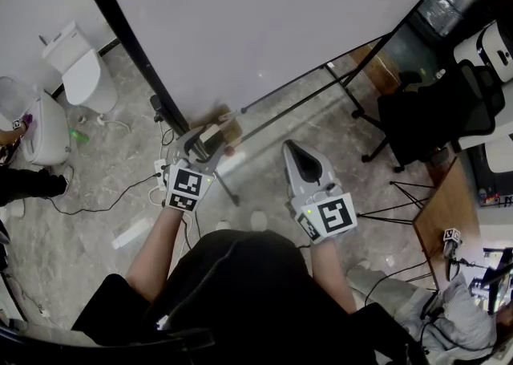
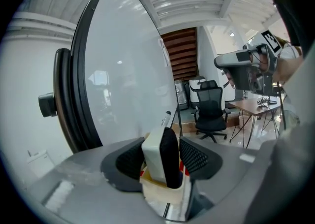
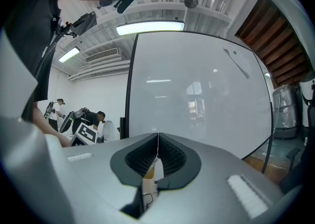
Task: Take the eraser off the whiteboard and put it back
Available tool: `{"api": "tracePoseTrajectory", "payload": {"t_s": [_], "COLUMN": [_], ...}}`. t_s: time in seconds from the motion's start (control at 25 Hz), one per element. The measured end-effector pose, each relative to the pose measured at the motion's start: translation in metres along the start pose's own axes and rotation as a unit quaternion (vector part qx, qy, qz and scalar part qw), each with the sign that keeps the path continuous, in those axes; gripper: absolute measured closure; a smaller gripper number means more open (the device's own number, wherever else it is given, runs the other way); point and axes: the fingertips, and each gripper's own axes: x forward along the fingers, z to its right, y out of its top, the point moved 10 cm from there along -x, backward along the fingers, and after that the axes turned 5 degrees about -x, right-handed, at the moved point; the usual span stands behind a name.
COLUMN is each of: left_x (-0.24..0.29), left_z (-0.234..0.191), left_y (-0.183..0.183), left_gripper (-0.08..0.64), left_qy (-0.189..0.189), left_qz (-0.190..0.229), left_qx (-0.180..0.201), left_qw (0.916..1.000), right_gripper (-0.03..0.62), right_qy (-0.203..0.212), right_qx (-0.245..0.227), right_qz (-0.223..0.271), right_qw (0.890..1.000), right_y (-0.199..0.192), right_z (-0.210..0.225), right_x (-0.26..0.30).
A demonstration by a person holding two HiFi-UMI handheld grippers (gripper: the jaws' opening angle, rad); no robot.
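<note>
The eraser (image 2: 158,158), white-backed with a black felt face, stands upright in a beige holder (image 2: 160,192) at the foot of the whiteboard (image 2: 123,70). My left gripper (image 2: 162,158) has one jaw on each side of it; a thin gap shows at the felt side, so the jaws are open. A marker (image 2: 166,118) pokes up behind the eraser. In the head view the left gripper (image 1: 207,140) sits at the whiteboard's (image 1: 264,18) lower edge with the eraser (image 1: 211,136) between its jaws. My right gripper (image 1: 300,153) hangs beside it, shut and empty (image 3: 157,155).
The whiteboard's black stand legs (image 1: 321,95) run across the floor. A black office chair (image 1: 437,119) and a wooden table (image 1: 445,211) are at the right. A white appliance (image 1: 84,75) and cables (image 1: 104,203) lie at the left. People (image 3: 88,117) stand in the background.
</note>
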Motion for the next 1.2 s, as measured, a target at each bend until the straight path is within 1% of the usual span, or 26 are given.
{"api": "tracePoseTrajectory", "payload": {"t_s": [0.12,0.64,0.92,1.2], "left_x": [0.0,-0.004,-0.016,-0.037], "left_z": [0.0,-0.003,-0.002,0.002], "left_y": [0.001,0.004,0.014,0.024], "left_gripper": [0.324,0.285,0.276,0.278], "left_qy": [0.002,0.017,0.034,0.047], "left_qz": [0.003,0.011,0.04,0.063], "left_qx": [0.001,-0.002,0.002,0.0], "left_qw": [1.0,0.9998,0.9986,0.9969], "right_gripper": [0.581,0.581,0.581,0.581], "right_qy": [0.0,0.004,0.01,0.028], "right_qx": [0.0,-0.001,-0.001,0.0], "right_qz": [-0.001,0.001,0.004,0.008], "right_qw": [1.0,1.0,1.0,1.0], "right_y": [-0.001,0.001,0.002,0.001], "right_z": [0.0,0.0,-0.002,-0.011], "right_x": [-0.001,0.0,-0.001,0.004]}}
